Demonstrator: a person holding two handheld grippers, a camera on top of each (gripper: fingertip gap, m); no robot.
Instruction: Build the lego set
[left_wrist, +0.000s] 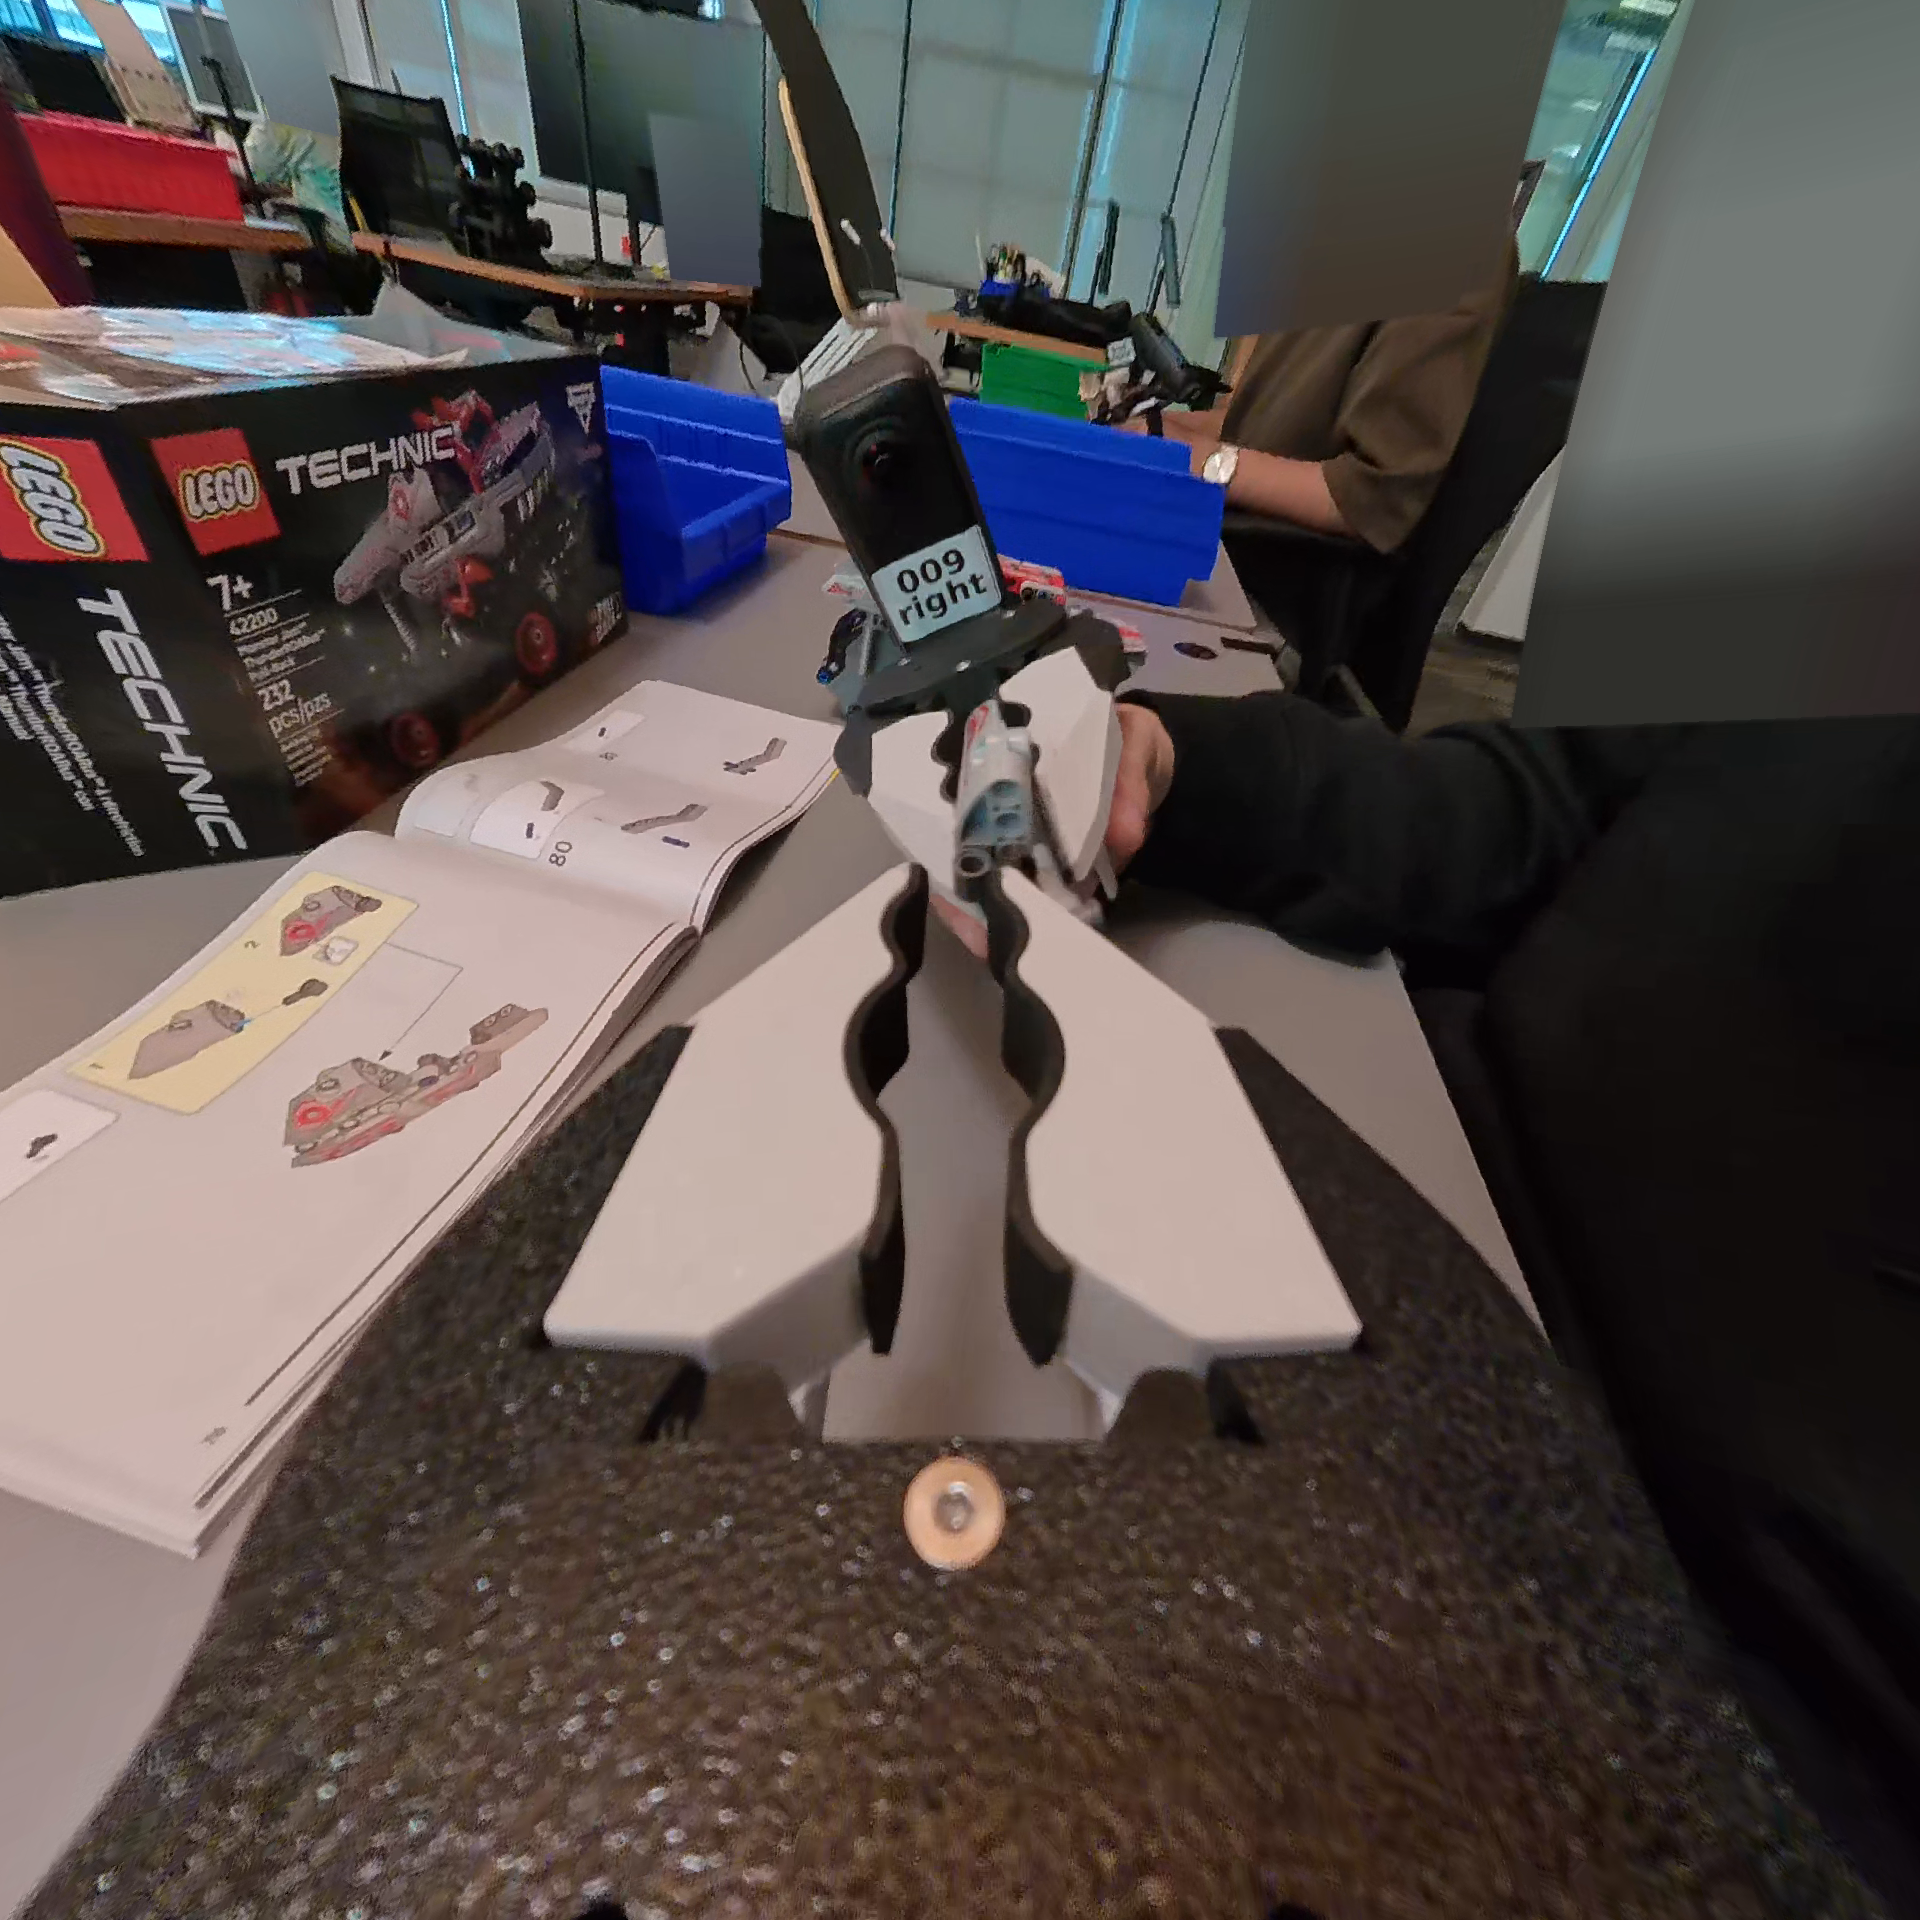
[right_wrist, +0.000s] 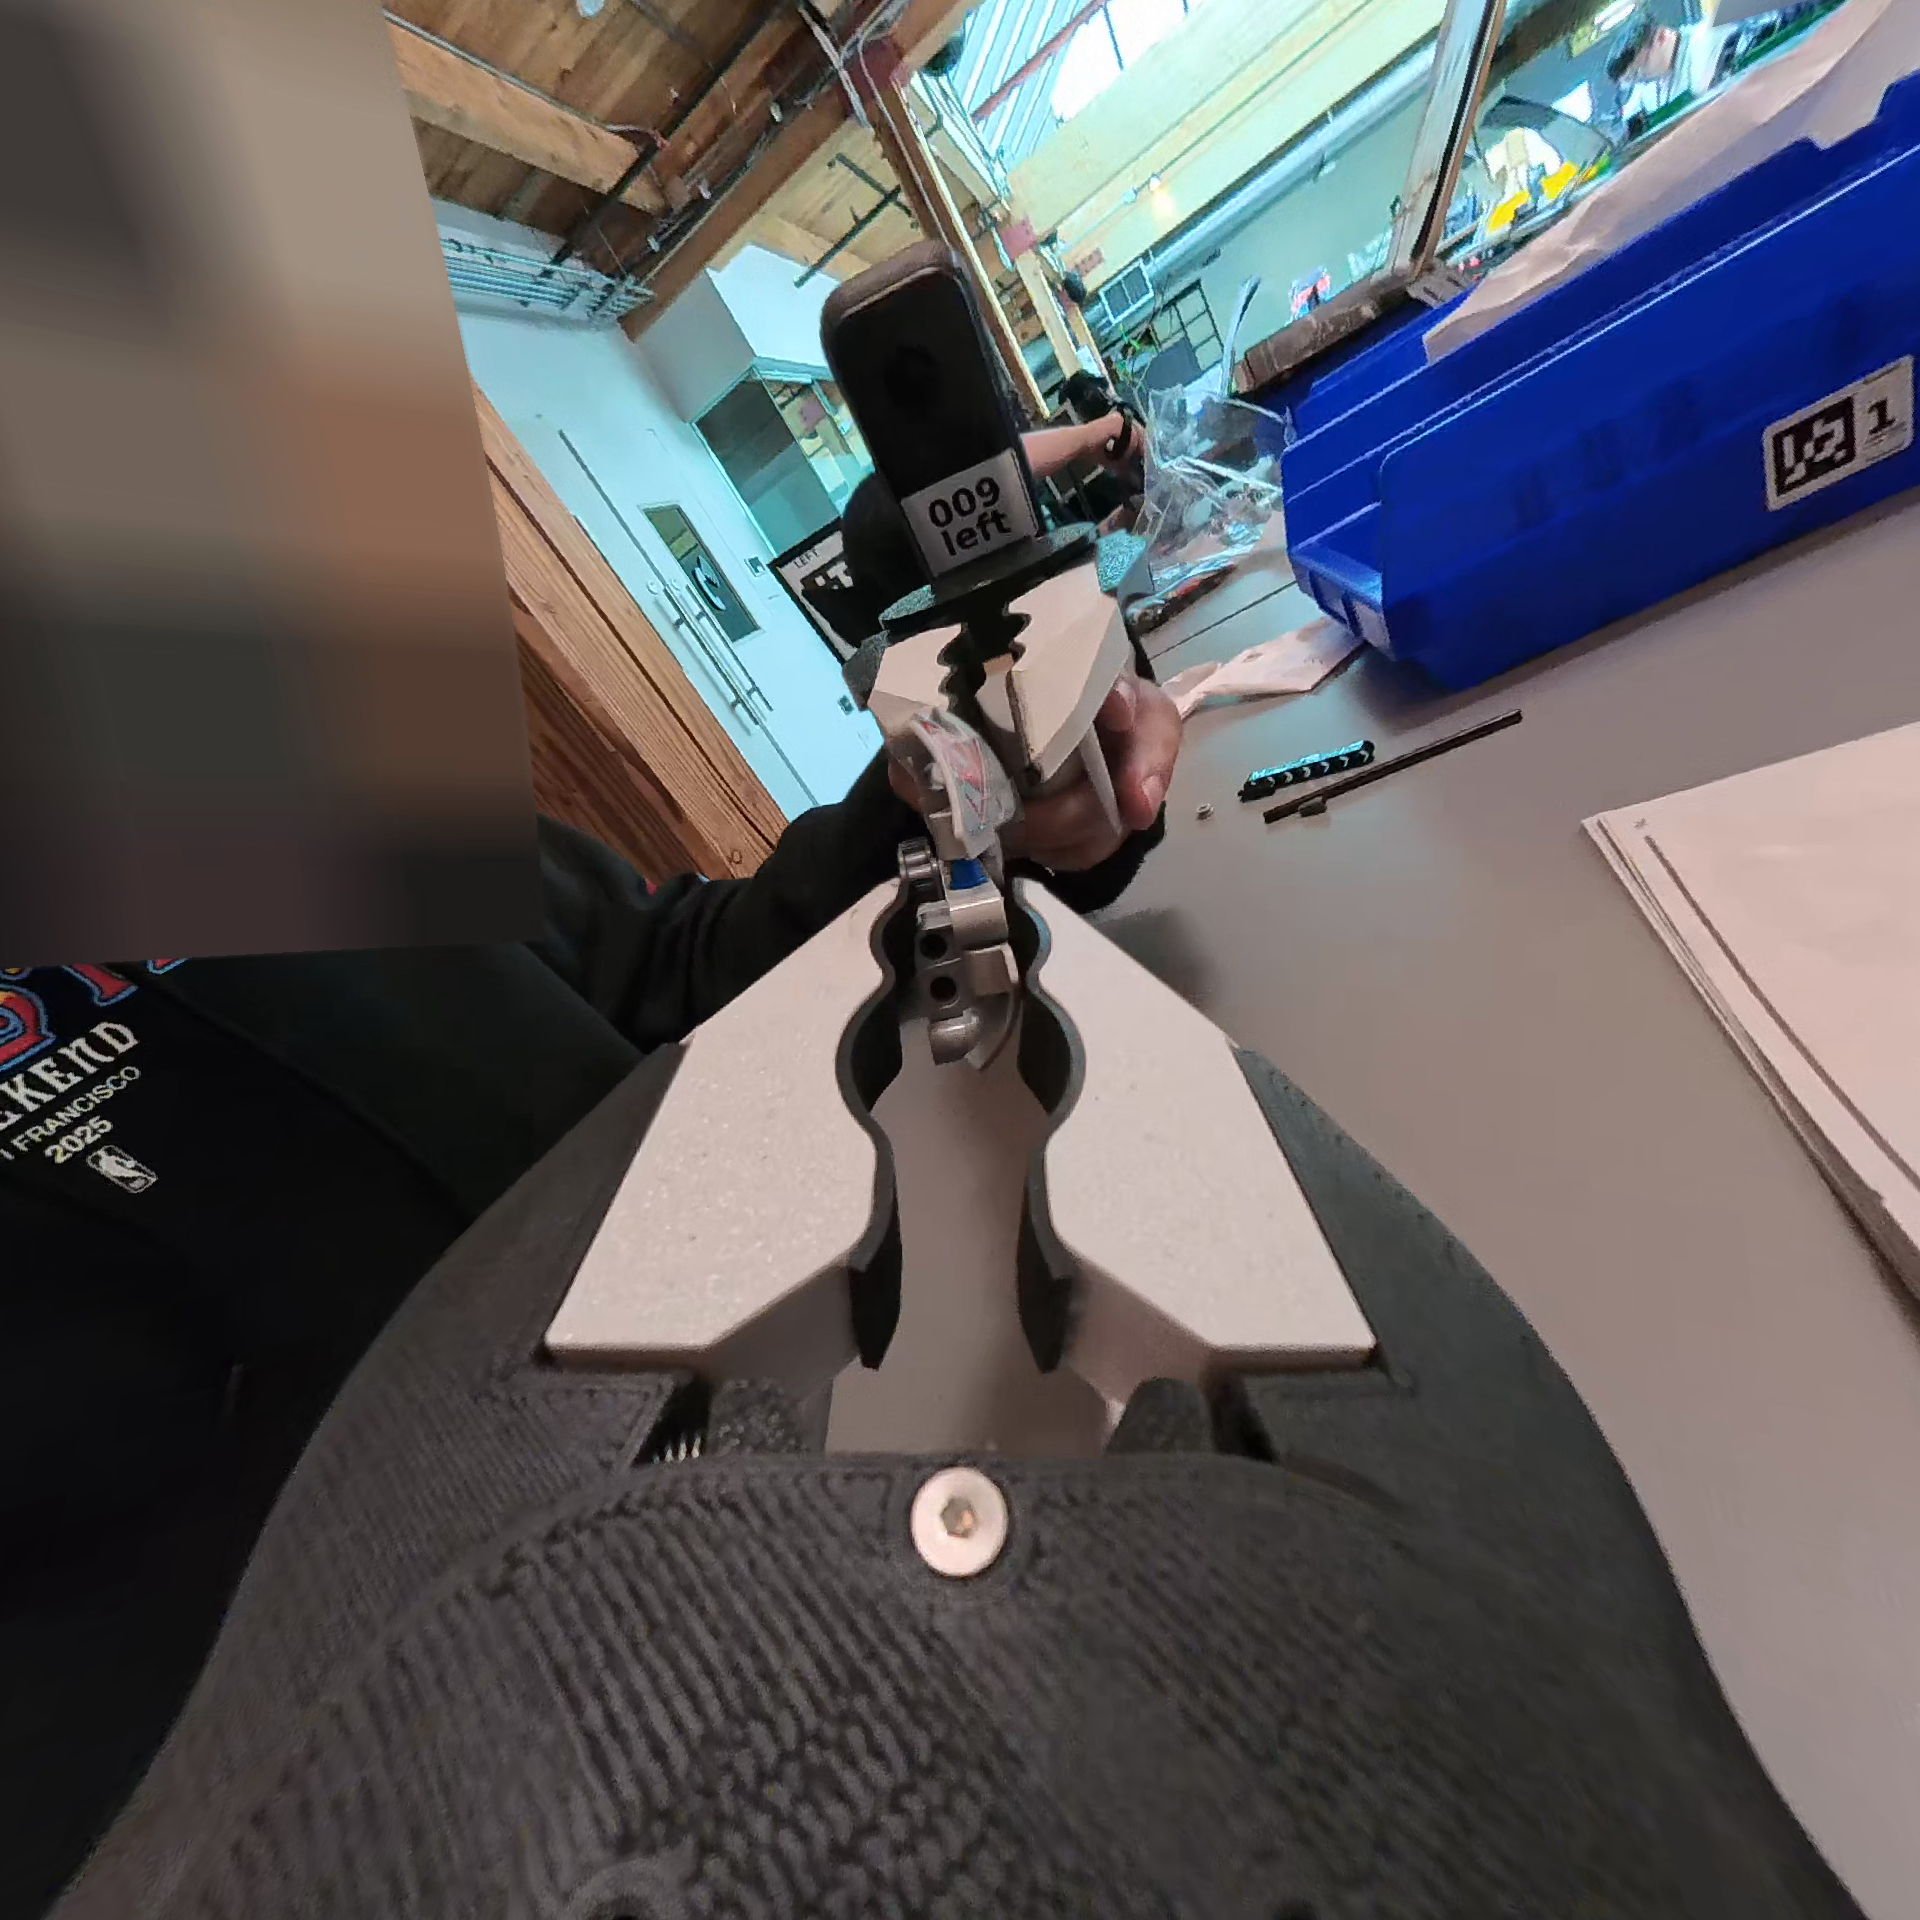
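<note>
In the left wrist view we see a grey tabletop (left_wrist: 1195, 966) in an open office of desks and windows; toward its far left corner stands the black printed cardboard set box (left_wrist: 281, 613), with the open white instruction booklet (left_wrist: 343, 1039) lying just in front of it and two blue plastic bins (left_wrist: 696, 499) along the far edge. Our left gripper (left_wrist: 956, 894) has its white fingers pinched at the tips on the near end of a small grey, white and red lego assembly (left_wrist: 992, 790), held in the air above the tabletop, and the right gripper (left_wrist: 987, 821) faces it, clamping the same piece. In the right wrist view the room shows wooden beams overhead; the right gripper (right_wrist: 956, 914) grips the grey holed beam of the lego assembly (right_wrist: 956, 935), the left gripper (right_wrist: 982, 727) holding its far end. A thin black axle rod (right_wrist: 1392, 764) lies near the tabletop's far edge.
</note>
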